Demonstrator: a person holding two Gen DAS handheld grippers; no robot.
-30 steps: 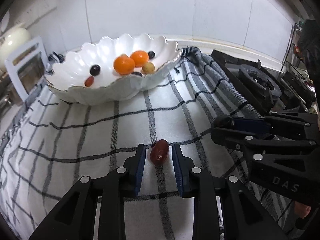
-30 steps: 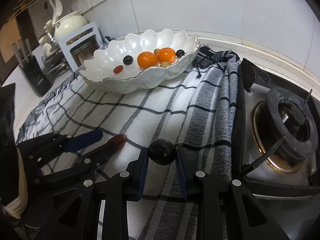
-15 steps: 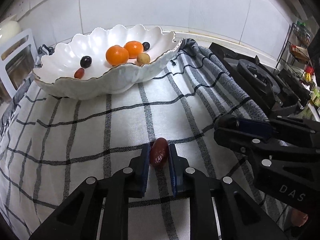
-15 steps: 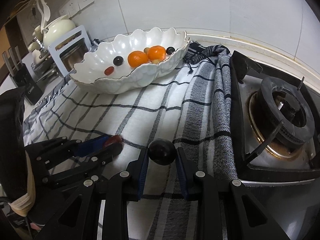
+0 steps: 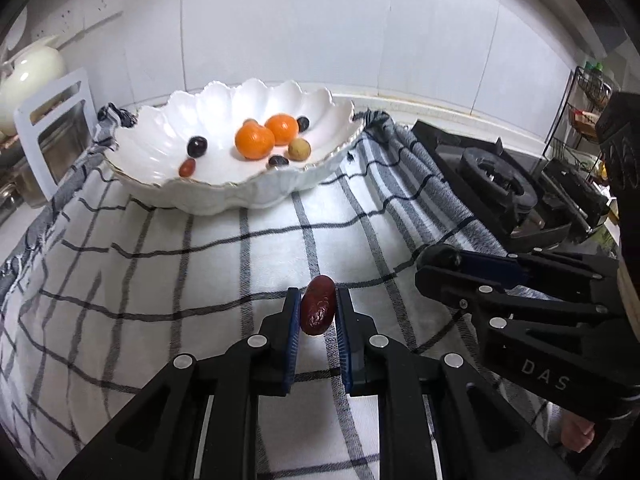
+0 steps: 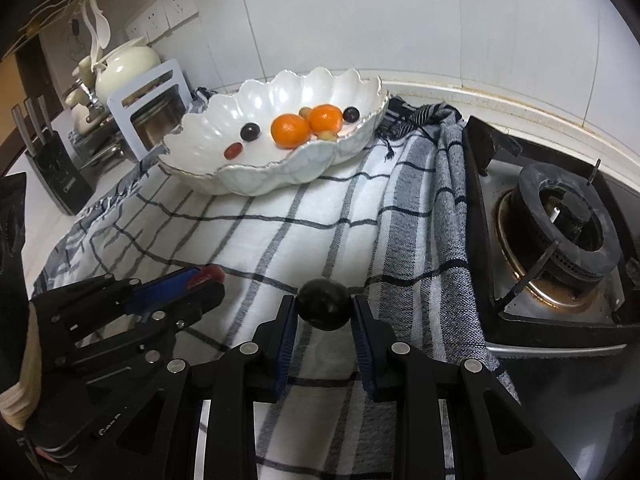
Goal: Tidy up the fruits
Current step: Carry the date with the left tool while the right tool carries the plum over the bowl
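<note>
Left claw [image 5: 318,312] grips the date [image 5: 318,309], right claw [image 6: 324,312] the plum [image 6: 323,309]; the bowl [image 5: 208,196] lies ahead, nearer the left.

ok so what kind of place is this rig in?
Most likely a home kitchen counter: a gas stove burner to the right, a knife block and wall sockets to the left, and a white scalloped fruit bowl on a checked cloth.

Both grippers: matte black plastic linkages, silver round screw heads, blue ribbed fingers [image 5: 293,322]. Right gripper [image 5: 438,258] has white "DAS" lettering. Cream sleeve cuff [image 6: 14,404] behind left gripper [image 6: 208,280].
</note>
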